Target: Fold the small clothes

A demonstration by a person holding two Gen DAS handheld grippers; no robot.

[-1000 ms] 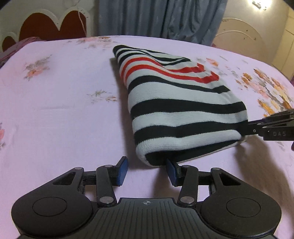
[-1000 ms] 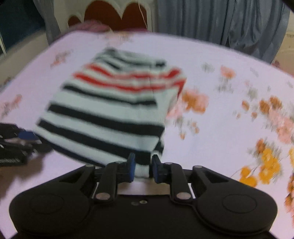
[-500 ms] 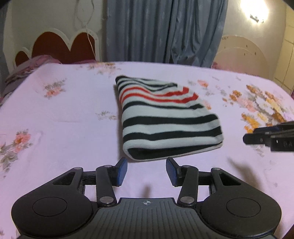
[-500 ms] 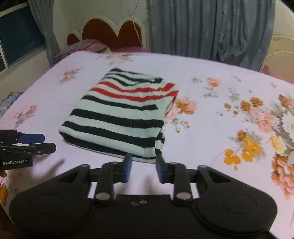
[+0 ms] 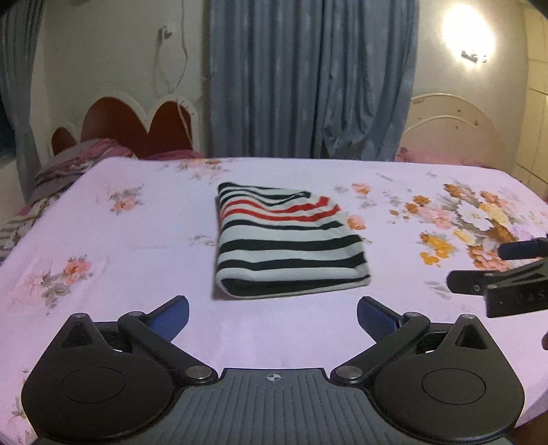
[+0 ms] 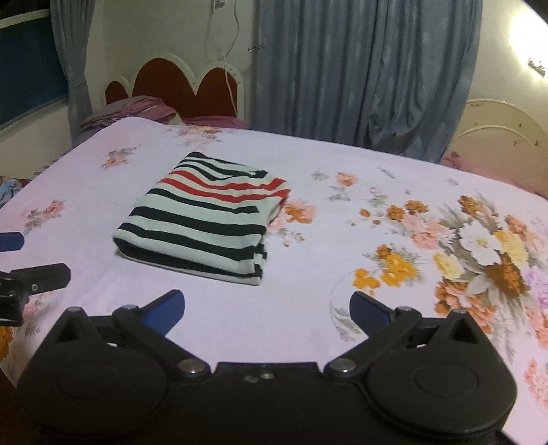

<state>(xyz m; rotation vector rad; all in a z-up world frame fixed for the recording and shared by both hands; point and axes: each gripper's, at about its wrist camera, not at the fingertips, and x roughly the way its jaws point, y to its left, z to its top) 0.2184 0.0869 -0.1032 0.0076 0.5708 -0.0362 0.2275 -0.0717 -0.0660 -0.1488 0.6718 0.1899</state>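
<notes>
A bedroom in a home is shown. A bed (image 5: 144, 239) is covered with a pale lilac floral bedsheet (image 6: 445, 246), and a scalloped red headboard with white trim (image 5: 137, 126) is seen at its far end, with purple patterned pillows (image 5: 61, 167) stacked beside it. Long blue-grey curtains (image 5: 308, 85) are hung along the wall behind. A second cream arched headboard (image 6: 496, 137) is visible at the right, a wall lamp (image 5: 469, 30) is lit above it, and a cord (image 5: 167, 61) is hung on the cream wall.
</notes>
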